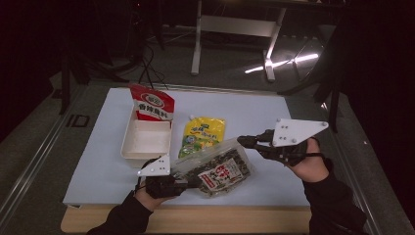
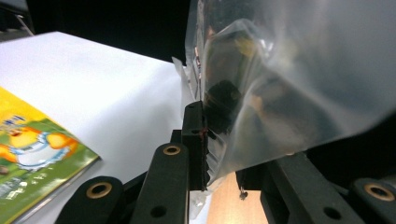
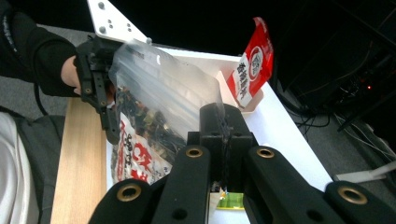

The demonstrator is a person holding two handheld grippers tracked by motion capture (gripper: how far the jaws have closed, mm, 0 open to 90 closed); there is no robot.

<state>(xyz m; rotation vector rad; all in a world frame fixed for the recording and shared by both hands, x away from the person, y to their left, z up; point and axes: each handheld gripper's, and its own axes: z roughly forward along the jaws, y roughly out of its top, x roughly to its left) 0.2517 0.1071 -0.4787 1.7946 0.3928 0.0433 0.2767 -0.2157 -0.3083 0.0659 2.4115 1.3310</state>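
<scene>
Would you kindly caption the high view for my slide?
Both grippers, left and right, clamp a clear snack bag over the white table.

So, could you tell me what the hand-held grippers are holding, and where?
Both pinch the clear snack bag: left hand-held gripper at its near edge, right hand-held gripper at its far corner.

Red pouch reads 香辣蘸料; other print unreadable

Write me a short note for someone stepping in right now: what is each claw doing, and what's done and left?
Left gripper: pinching the clear bag at its near corner.
Right gripper: shut on the bag's far edge.
Bag: lifted between both, holding a dark snack pack.
White tray: the red pouch leans in its far end.
Yellow pouch: flat on the mat.
Left, probably: bag the yellow pouch.
</scene>
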